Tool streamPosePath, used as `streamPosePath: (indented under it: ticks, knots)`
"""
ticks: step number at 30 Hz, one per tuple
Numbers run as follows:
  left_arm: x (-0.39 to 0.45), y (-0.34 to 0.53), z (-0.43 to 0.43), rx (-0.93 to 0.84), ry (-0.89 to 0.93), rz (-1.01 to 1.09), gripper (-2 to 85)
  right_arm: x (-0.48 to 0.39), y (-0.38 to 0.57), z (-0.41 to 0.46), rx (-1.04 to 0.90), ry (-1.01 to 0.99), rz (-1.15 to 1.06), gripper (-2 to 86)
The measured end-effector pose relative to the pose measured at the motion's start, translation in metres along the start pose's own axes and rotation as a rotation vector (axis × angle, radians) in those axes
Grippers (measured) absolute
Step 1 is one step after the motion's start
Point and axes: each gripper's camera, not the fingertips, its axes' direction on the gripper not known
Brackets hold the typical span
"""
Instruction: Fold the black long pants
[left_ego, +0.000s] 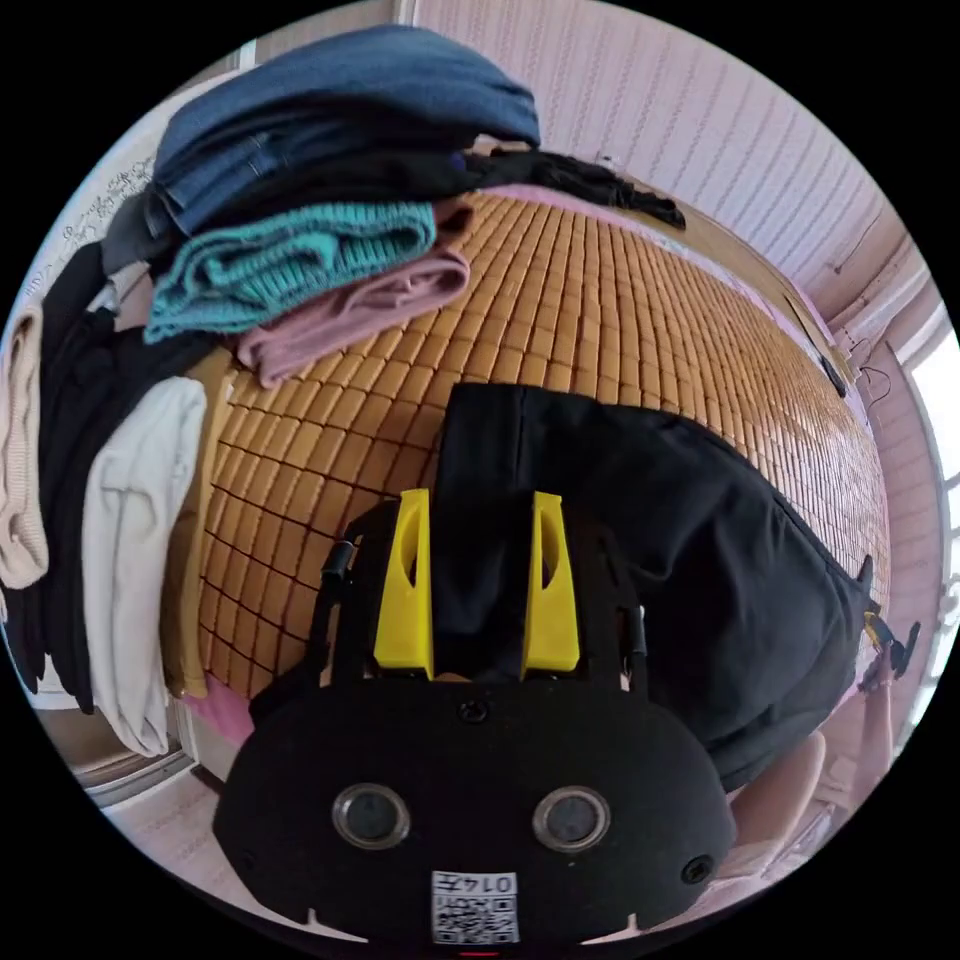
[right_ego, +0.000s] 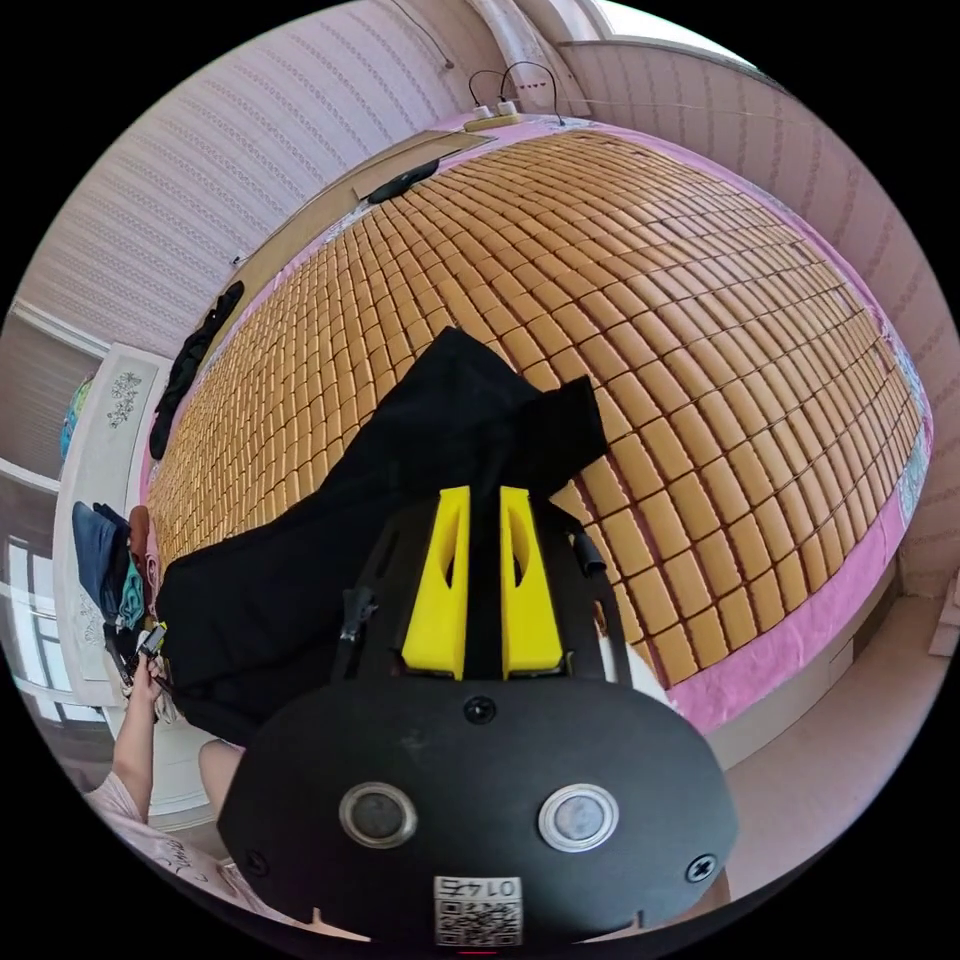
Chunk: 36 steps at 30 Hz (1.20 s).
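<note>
Left gripper view: the left gripper (left_ego: 478, 590) has its yellow jaws set fairly close, with a thick fold of the black long pants (left_ego: 640, 560) bunched between them; whether both jaws press the cloth cannot be told. Beyond the jaw tips the pants spread to the right over the bamboo mat (left_ego: 620, 300), and to the left of the jaws lies a stack of folded clothes (left_ego: 320, 200). Right gripper view: the right gripper (right_ego: 483, 590) has its jaws nearly closed on a narrow strip of the same black cloth, apparently gripped. Past the tips a rumpled end of the pants rises in a peak; the rest trails to the left of the jaws toward the person's hand (right_ego: 145, 665) with the other gripper. Judged from this, each gripper holds one end of the garment, which looks doubled lengthwise but uneven; the crosswise folds and smoothing appear still to be done.
</note>
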Motion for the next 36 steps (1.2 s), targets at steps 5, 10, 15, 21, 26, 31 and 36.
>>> streamPosePath:
  ticks: [5, 10, 15, 21, 26, 31, 36]
  knots:
    - [-0.012, 0.011, -0.02, 0.171, -0.015, 0.033, 5.8, -0.012, -0.011, -0.058, 0.121, -0.137, -0.081, 0.5]
    - [-0.028, 0.019, -0.071, 0.351, -0.001, 0.057, 4.1, -0.063, -0.058, -0.092, 0.161, -0.173, -0.227, 0.6]
    - [-0.047, 0.013, -0.09, 0.446, -0.104, 0.016, 4.8, -0.119, -0.124, -0.07, 0.149, -0.168, -0.21, 3.9]
    - [-0.073, 0.014, -0.074, 0.349, -0.149, -0.109, 7.7, -0.157, -0.096, -0.03, 0.007, -0.226, -0.283, 11.1]
    - [-0.088, 0.059, -0.111, 0.352, -0.067, 0.03, 7.9, -0.133, 0.012, -0.038, -0.046, 0.053, -0.413, 9.7]
    - [-0.112, 0.113, -0.122, 0.258, -0.061, 0.031, 9.7, -0.08, 0.075, -0.061, -0.024, 0.203, -0.266, 11.8]
    - [-0.126, 0.14, -0.094, 0.109, -0.07, -0.006, 10.7, -0.046, 0.092, -0.048, -0.088, 0.183, -0.087, 9.3]
